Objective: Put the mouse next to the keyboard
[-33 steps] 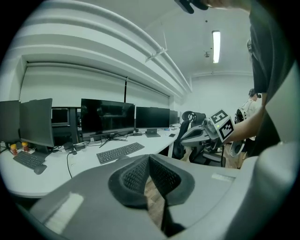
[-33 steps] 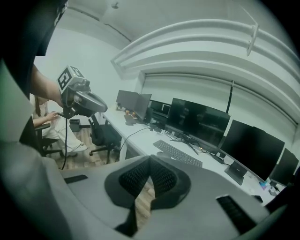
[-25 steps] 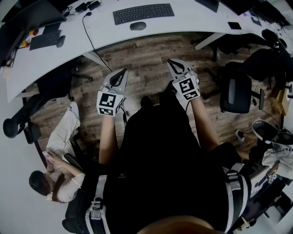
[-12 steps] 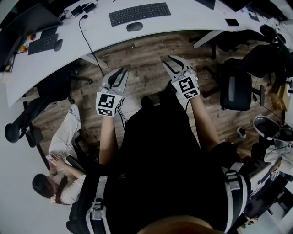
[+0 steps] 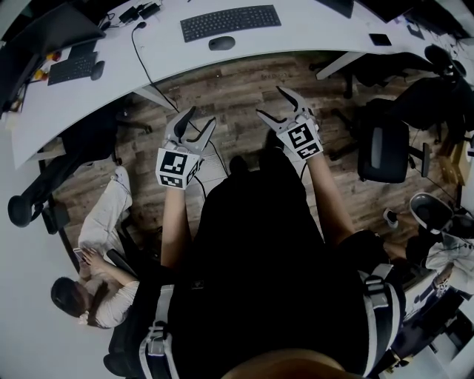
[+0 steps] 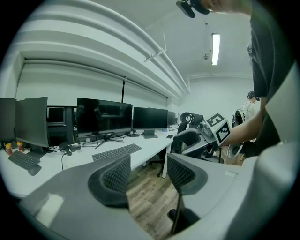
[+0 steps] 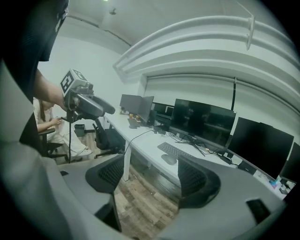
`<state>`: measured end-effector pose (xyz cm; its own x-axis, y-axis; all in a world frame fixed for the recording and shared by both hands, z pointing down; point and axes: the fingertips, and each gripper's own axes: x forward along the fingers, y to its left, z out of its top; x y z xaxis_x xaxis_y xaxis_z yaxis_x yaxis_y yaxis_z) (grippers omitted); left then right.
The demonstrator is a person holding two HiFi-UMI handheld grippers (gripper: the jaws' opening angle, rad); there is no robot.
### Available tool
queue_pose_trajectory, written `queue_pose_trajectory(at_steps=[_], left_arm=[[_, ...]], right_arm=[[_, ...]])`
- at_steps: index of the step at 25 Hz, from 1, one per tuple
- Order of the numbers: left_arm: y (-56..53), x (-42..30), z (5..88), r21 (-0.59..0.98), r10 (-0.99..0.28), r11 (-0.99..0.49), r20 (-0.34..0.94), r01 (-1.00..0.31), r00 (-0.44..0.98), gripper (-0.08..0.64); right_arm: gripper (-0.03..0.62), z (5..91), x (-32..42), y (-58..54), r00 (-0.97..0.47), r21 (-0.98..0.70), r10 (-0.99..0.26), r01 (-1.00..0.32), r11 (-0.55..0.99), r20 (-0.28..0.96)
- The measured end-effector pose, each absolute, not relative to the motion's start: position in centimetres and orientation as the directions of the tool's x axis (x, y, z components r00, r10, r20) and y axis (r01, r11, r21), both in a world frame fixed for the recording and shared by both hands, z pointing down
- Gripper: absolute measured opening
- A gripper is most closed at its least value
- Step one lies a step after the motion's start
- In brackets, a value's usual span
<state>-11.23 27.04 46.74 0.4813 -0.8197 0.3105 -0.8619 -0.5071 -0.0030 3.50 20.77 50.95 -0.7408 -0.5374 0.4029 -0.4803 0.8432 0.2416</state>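
Observation:
A dark mouse lies on the white desk, just in front of a black keyboard. The right gripper view shows the same mouse and keyboard beyond the jaws. Both grippers hang over the wooden floor, well short of the desk. My left gripper has just been opening and holds nothing; its view shows the keyboard past the spread fingers. My right gripper has likewise just been opening, with only floor between its fingers.
A second keyboard and mouse lie at the desk's left end. A black cable hangs over the desk edge. An office chair stands at the right. A seated person is at the lower left. Monitors line the desk.
Both grippers were shut a second ago and now stand wide apart. Neither hand has shifted noticeably.

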Motion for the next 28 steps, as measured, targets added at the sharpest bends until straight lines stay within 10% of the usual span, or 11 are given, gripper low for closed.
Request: queue_pose_trajectory(at_steps=[28], left_arm=[[22.2,-10.5,46.7,-0.014,-0.868,-0.380,0.351,-0.925,0.351,0.273]], right_arm=[[0.365,52.3,4.1,14.4,-0.802,0.173,-0.432,-0.397,0.901,0.412]])
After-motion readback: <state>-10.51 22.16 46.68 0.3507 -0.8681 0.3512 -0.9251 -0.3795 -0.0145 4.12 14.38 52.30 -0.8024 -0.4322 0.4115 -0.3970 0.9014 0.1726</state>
